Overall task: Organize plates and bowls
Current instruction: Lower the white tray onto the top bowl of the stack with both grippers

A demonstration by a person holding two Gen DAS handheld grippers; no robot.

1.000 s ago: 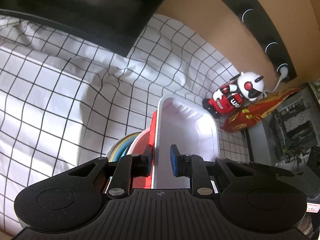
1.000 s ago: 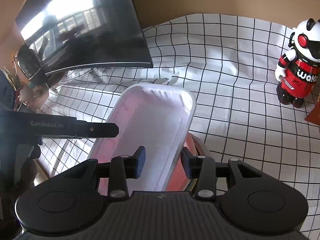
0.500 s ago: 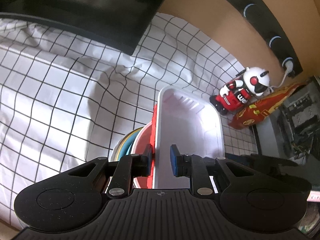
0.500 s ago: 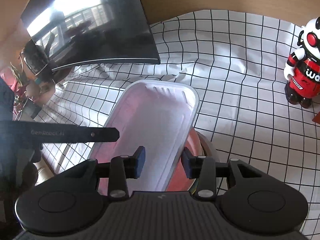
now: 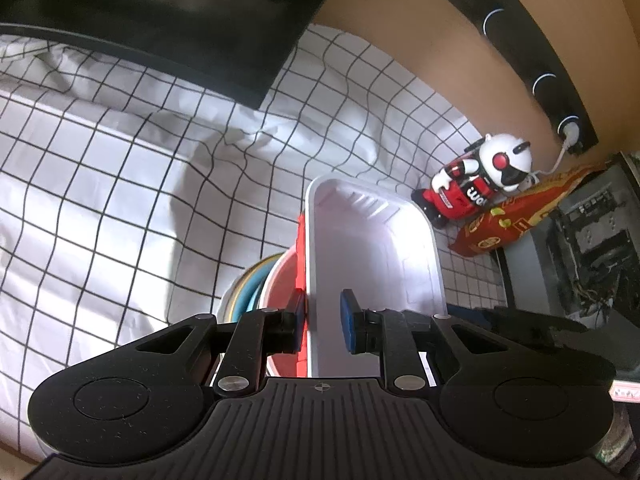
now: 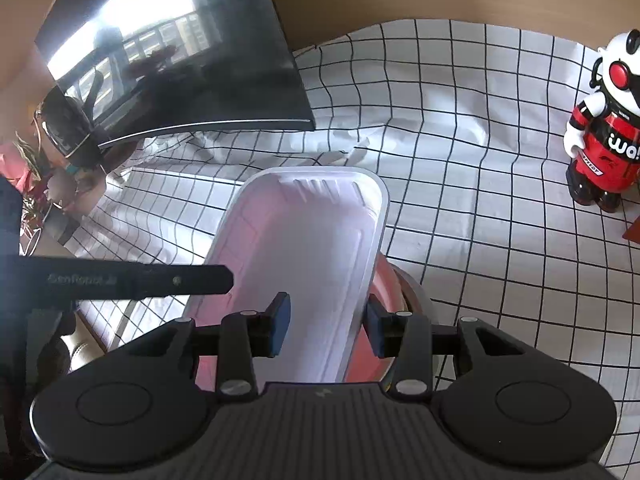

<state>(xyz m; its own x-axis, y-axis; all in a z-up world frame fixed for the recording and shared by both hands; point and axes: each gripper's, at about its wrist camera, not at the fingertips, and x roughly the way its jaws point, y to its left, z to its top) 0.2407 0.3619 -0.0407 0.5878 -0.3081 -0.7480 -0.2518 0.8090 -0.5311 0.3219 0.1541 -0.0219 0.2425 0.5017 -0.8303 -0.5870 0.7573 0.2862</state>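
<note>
A white rectangular tray (image 5: 376, 256) sits on top of a stack: a red plate (image 5: 282, 304), then blue and yellow rims (image 5: 246, 292). My left gripper (image 5: 322, 322) straddles the tray's left rim, jaws a little apart, the left pad against the red edge. In the right wrist view the same tray (image 6: 304, 248) lies over the red plate (image 6: 384, 320). My right gripper (image 6: 326, 326) straddles the tray's right rim with jaws wide apart.
A black-and-white checked cloth (image 5: 120, 184) covers the table. A dark monitor (image 6: 168, 60) stands at the back. A red and white toy robot (image 6: 604, 128) and a red packet (image 5: 516, 216) stand to the right. The left gripper's arm (image 6: 120, 280) crosses the right wrist view.
Both grippers and the tray have shifted only slightly; the view has drifted a little. Jaw openings look unchanged.
</note>
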